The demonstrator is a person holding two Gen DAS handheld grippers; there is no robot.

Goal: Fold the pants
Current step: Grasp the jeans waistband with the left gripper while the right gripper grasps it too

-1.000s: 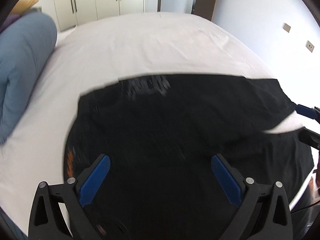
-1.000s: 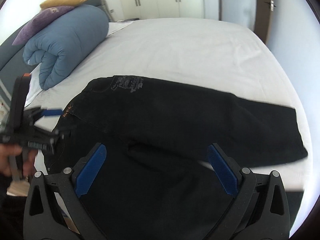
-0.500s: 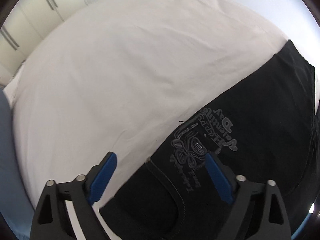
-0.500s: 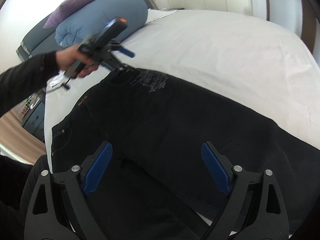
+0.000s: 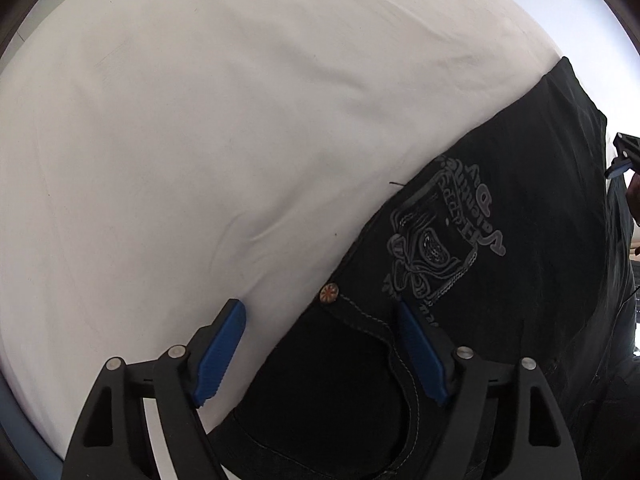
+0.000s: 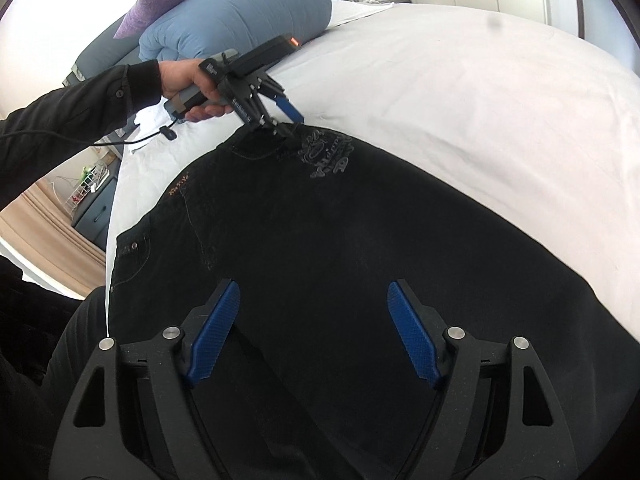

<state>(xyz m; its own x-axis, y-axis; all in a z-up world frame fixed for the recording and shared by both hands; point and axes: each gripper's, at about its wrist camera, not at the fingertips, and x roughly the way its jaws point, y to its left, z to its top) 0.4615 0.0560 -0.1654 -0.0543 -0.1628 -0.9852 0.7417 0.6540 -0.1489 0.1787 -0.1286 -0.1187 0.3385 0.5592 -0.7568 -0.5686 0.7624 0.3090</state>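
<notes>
The black pants [image 6: 340, 248] are spread flat near the bed's [image 6: 460, 92] near edge. The left tool [image 5: 320, 344] is held spread over the waistband corner by the rivet [image 5: 329, 293]; the right tool [image 6: 312, 332] is spread above the leg, pinching nothing. If only the top layer were pinched, the fold would likely skew.

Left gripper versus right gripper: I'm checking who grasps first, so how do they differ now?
The left gripper straddles the pants' far waist edge near the rivet, one finger over the white sheet. The right gripper sits wholly over black fabric, mid-garment. Both are open, holding nothing.
</notes>
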